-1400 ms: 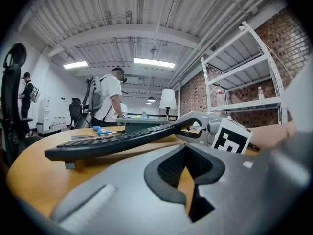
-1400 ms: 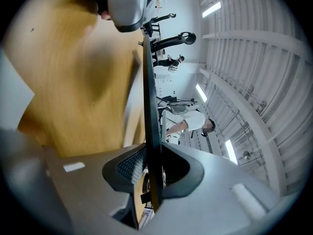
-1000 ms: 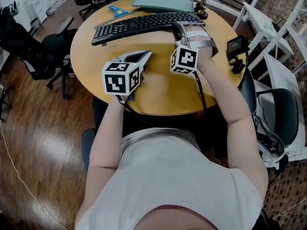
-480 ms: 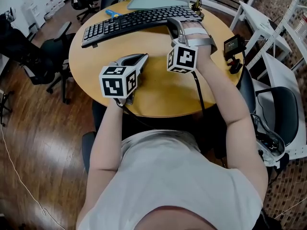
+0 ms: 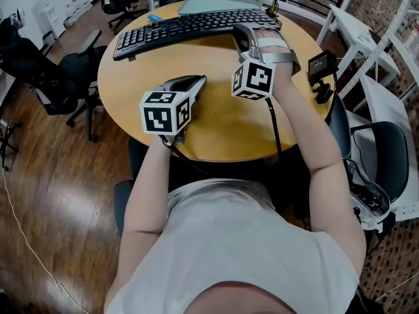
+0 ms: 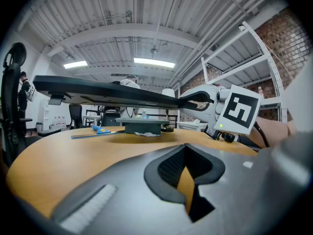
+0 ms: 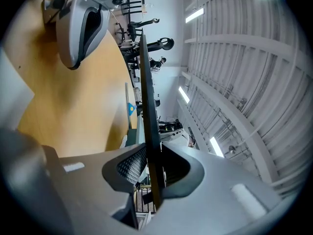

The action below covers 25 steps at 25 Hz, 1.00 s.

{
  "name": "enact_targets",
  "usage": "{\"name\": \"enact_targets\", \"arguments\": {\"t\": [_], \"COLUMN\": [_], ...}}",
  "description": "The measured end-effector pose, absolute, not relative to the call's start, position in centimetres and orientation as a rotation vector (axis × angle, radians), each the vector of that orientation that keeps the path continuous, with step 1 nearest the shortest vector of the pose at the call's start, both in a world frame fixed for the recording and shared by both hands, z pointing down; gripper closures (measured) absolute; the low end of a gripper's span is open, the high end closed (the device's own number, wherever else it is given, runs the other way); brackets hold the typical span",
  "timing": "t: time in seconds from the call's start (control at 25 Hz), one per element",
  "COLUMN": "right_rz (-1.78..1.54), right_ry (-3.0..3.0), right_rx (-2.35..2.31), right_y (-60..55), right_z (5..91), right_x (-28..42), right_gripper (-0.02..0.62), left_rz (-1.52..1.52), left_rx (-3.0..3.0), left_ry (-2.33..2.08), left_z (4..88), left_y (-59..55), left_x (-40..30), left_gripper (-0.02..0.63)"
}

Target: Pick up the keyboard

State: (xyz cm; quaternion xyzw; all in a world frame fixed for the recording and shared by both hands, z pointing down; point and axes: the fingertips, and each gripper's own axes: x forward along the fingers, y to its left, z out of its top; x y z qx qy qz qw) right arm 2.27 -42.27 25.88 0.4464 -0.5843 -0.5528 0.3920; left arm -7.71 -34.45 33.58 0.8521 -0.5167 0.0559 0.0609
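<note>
A long black keyboard (image 5: 190,26) hangs above the far part of the round wooden table (image 5: 222,126). My right gripper (image 5: 243,36) is shut on its right end. In the right gripper view the keyboard's thin edge (image 7: 149,106) runs straight out from between the jaws of the right gripper (image 7: 151,173), and both pads press on it. From the left gripper view I see its underside (image 6: 107,91) off the tabletop, with the right gripper (image 6: 195,98) at its end. My left gripper (image 5: 190,82) lies on the table nearer me, shut and holding nothing (image 6: 188,180).
Behind the keyboard a grey-green tray (image 5: 216,4) and a blue object (image 5: 155,17) lie on the table. At the table's right edge a small black device (image 5: 321,64) stands. Office chairs (image 5: 59,70) are at the left, white shelving (image 5: 386,38) at the right.
The right gripper has lifted the keyboard off the table; it now sits higher and farther toward the back in the head view. The left gripper has stayed put.
</note>
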Motion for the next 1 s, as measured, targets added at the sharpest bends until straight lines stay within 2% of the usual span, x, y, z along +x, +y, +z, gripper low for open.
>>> {"name": "enact_targets", "arguments": {"t": [0.8,0.92,1.0], "right_rz": [-1.400,-1.400,-1.398], "right_ry": [-1.449,-1.448,-1.449], "right_rx": [1.168,1.171,1.171], "right_y": [-42.96,-42.91,-42.89], "right_z": [25.66,25.58,25.60], "right_x": [3.26,3.29,3.28], "right_gripper": [0.505,0.505,0.505], "left_rz": [0.168,0.165,0.166], "left_rx": [2.579,2.579,2.578], "left_ry": [-1.565,-1.564,-1.564], "left_z": [33.74,33.75,33.74], "left_y": [-34.49,-34.46,-34.45], "left_x": [-7.57,-7.56,-7.59], "left_gripper": [0.604,0.565,0.564]}}
